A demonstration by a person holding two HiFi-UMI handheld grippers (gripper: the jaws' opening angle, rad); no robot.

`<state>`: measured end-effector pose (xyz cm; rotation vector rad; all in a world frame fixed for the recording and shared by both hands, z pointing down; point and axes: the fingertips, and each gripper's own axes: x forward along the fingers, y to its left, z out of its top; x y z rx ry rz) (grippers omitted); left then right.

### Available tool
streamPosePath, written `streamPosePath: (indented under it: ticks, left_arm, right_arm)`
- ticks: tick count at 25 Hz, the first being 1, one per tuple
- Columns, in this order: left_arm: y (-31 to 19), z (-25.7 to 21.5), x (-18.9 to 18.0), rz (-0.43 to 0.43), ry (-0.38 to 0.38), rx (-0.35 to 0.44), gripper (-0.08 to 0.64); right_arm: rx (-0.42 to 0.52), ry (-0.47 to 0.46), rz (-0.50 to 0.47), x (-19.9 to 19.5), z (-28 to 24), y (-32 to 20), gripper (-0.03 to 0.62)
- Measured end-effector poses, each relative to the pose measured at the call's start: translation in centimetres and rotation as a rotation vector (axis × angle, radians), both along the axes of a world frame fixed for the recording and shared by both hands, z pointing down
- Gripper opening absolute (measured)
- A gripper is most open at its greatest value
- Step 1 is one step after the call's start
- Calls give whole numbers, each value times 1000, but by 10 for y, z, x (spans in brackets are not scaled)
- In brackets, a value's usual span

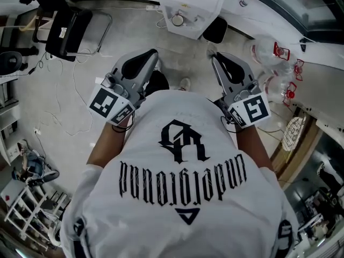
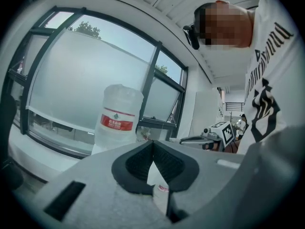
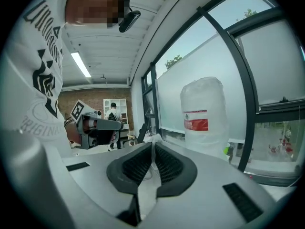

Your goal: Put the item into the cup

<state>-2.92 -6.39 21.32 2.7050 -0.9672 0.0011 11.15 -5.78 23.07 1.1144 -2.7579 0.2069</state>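
The person holds both grippers up against a white shirt (image 1: 183,198). The left gripper (image 1: 153,55) has its jaws pressed together on nothing, and so does the right gripper (image 1: 214,58). A big water bottle (image 2: 119,116) stands ahead of them, by the window (image 2: 66,70). No view shows where the cup and the item are.

Two grippers are counted in the head view: the left gripper (image 1: 148,58) at 11 o'clock and the right gripper (image 1: 219,62) at 1 o'clock. One black chair (image 1: 70,23) is seen at 10 o'clock and one white bin (image 1: 188,7) at 12 o'clock. One red-labelled water jug (image 2: 119,116) is shown in each gripper view, and one distant person (image 3: 113,112) in the right gripper view.
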Motion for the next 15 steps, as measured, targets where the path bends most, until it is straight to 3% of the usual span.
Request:
streamPosePath:
  ticks: [15]
  left_arm:
    - [-78, 25, -34, 58, -15, -62, 15]
  right_arm:
    - [-81, 6, 14, -49, 28, -74, 31]
